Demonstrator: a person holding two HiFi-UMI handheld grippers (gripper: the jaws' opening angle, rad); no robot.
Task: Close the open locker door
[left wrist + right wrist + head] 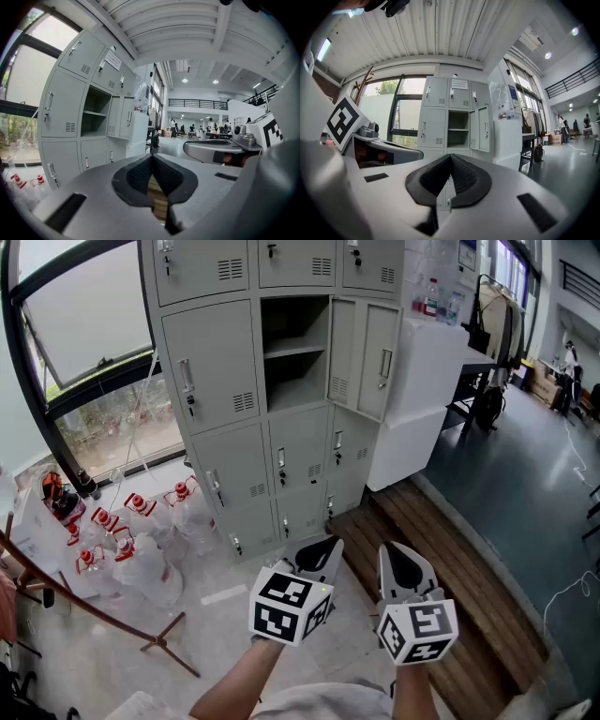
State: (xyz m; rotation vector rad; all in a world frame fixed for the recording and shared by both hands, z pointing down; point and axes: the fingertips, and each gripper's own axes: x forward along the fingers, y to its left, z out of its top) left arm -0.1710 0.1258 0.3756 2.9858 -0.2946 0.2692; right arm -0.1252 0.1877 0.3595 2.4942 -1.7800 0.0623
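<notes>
The grey locker bank (220,390) stands ahead of me. Its middle compartment (293,357) is open, with a shelf inside and nothing on it that I can see. The open door (367,357) hangs swung out to the right, its handle facing me. The same door (482,127) shows in the right gripper view, and the door (119,123) also shows in the left gripper view. My left gripper (328,546) and right gripper (394,554) are held side by side, low and well short of the lockers. Both are shut with nothing between their jaws.
Several red-capped water bottles (131,540) lie on the floor at the left, by a wooden stand's legs (112,615). A white cabinet (427,381) adjoins the lockers on the right. Wooden planking (441,559) runs under my right gripper. People stand far down the hall (174,126).
</notes>
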